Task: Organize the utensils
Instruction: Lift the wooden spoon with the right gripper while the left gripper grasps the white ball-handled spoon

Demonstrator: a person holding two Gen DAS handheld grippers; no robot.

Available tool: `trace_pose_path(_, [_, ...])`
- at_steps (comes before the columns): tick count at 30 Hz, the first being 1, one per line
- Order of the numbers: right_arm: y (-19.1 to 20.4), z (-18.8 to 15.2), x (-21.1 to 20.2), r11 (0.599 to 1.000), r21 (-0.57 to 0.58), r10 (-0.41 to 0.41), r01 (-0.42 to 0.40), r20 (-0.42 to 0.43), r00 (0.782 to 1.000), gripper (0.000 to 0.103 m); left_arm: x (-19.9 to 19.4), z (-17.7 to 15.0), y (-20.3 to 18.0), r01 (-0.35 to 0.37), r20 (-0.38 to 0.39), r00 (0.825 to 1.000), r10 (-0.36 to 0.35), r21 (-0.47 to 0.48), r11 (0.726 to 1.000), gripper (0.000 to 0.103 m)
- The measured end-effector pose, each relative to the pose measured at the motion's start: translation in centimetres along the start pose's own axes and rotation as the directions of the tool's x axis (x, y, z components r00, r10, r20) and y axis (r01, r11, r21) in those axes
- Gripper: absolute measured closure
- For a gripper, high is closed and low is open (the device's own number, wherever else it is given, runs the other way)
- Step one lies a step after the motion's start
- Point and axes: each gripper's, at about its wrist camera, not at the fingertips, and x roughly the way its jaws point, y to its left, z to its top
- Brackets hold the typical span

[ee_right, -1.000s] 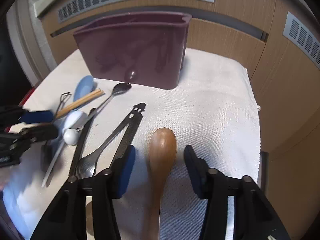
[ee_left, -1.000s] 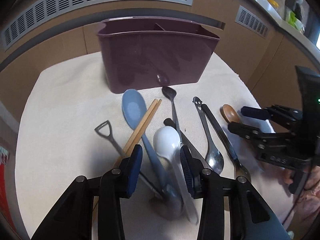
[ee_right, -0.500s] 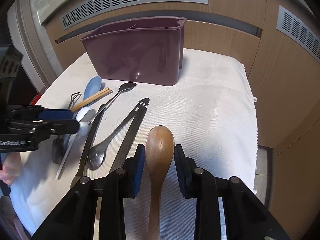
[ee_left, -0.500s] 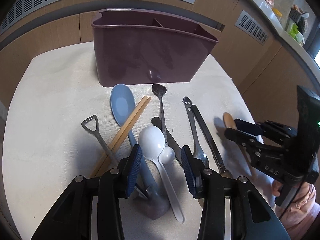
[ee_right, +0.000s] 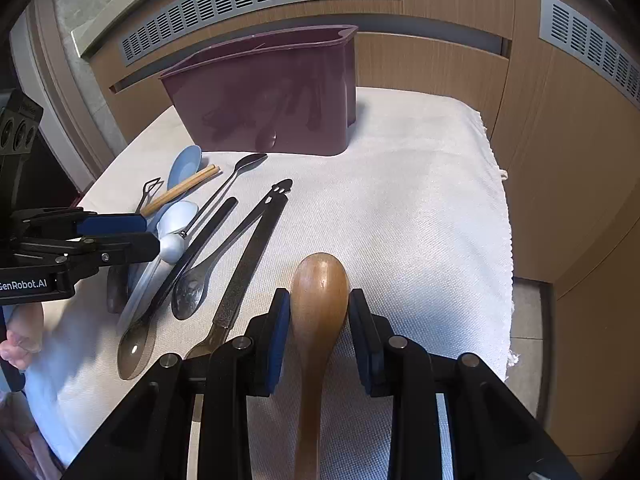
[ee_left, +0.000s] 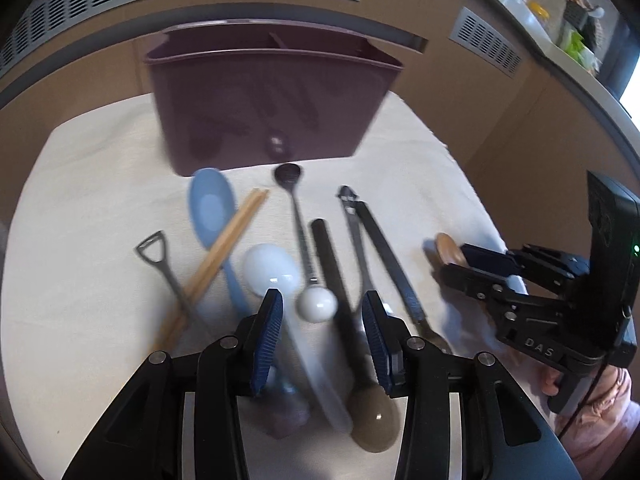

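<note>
Wood is what the right gripper [ee_right: 316, 320] has taken: its fingers [ee_right: 280, 320] are closed narrowly on the wooden spoon [ee_right: 320, 292], blue pads against either side of the bowl's lower half, low in the middle of the right wrist view. The handle runs back under the gripper. Gripping so near the bowl probably keeps the spoon from swinging, though it leaves a long handle trailing when it is tipped into a compartment.

The spoon lies well apart from the other utensils on the white cloth [ee_right: 400, 200] covering the surface, which likely made it the easy first pick.

The left gripper [ee_left: 320, 320] hangs over the crowded pile with its fingers moderately apart and nothing clamped. Between them lie the white ball end [ee_left: 318, 306] of a thin dark spoon and a black handle [ee_left: 332, 264]. The white spoon [ee_left: 270, 268] sits just left of the gap, and the blue spoon [ee_left: 210, 204] and the chopsticks [ee_left: 232, 236] cross further left. With handles overlapping, a closing grip here could catch two pieces at once.

The maroon caddy [ee_right: 272, 100] stands at the upper middle of both views, its divider just showing, with no utensil showing above its rim. Sorting looks barely begun.
</note>
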Motion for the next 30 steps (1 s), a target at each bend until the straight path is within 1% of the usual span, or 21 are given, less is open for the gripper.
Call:
trace_pose_path(2, [0.0, 0.0, 0.1, 1.0, 0.003, 0.001, -0.001, 0.0, 1.0, 0.075, 0.0, -0.2, 0.1, -0.009, -0.002, 1.0, 0.009, 0.008, 1.0, 0.061])
trace_pose_path(4, [-0.1, 0.0, 0.0, 1.0, 0.008, 0.003, -0.003, 0.002, 1.0, 0.075, 0.3, -0.6, -0.4, -0.002, -0.012, 1.0, 0.003, 0.036, 0.999, 0.061])
trace_pose_path(6, [-0.1, -0.1, -0.1, 1.0, 0.013, 0.004, -0.004, 0.004, 1.0, 0.075, 0.5, -0.8, -1.0, -0.008, 0.008, 1.0, 0.008, 0.06, 0.998, 0.062])
trace_pose_path(10, [0.0, -0.4, -0.3, 1.0, 0.013, -0.009, 0.009, 0.012, 1.0, 0.075, 1.1, -1.2, -1.9, -0.08, 0.069, 0.995, 0.073, 0.103, 0.992, 0.063])
trace_pose_path(13, [0.3, -0.6, -0.4, 1.0, 0.009, -0.023, 0.023, 0.016, 1.0, 0.075, 1.9, -1.4, -2.5, -0.131, 0.094, 0.988, 0.12, 0.129, 0.983, 0.069])
trace_pose_path(15, [0.5, -0.6, -0.4, 1.0, 0.007, -0.025, 0.025, 0.018, 1.0, 0.075, 2.2, -1.6, -2.8, -0.185, 0.135, 0.977, 0.165, 0.154, 0.971, 0.079])
trace_pose_path(16, [0.6, -0.6, -0.5, 1.0, 0.008, -0.027, 0.026, 0.021, 0.999, 0.075, 2.2, -1.6, -2.7, -0.194, 0.146, 0.974, 0.172, 0.155, 0.969, 0.081])
trace_pose_path(19, [0.9, -0.8, -1.3, 0.999, 0.013, -0.036, 0.035, 0.048, 0.998, 0.075, 1.5, -1.8, -2.1, -0.194, 0.175, 0.97, 0.171, 0.125, 0.973, 0.081])
trace_pose_path(22, [1.2, -0.9, -2.3, 0.999, 0.018, -0.039, 0.038, 0.073, 0.997, 0.075, -1.5, -2.5, -2.2, -0.196, 0.265, 0.951, 0.159, 0.119, 0.973, 0.081])
trace_pose_path(24, [1.5, -0.9, -3.1, 0.999, 0.02, -0.04, 0.039, 0.088, 0.995, 0.075, -4.4, -3.1, -2.5, -0.218, 0.346, 0.924, 0.165, 0.121, 0.968, 0.081])
trace_pose_path(27, [2.0, -0.9, -4.3, 0.999, 0.017, -0.042, 0.04, 0.114, 0.993, 0.075, -7.6, -3.4, -2.3, -0.219, 0.408, 0.899, 0.159, 0.104, 0.97, 0.081])
trace_pose_path(30, [2.7, -0.9, -5.8, 0.999, 0.007, -0.044, 0.043, 0.143, 0.989, 0.075, -9.6, -3.5, -1.8, -0.208, 0.426, 0.891, 0.155, 0.082, 0.975, 0.081])
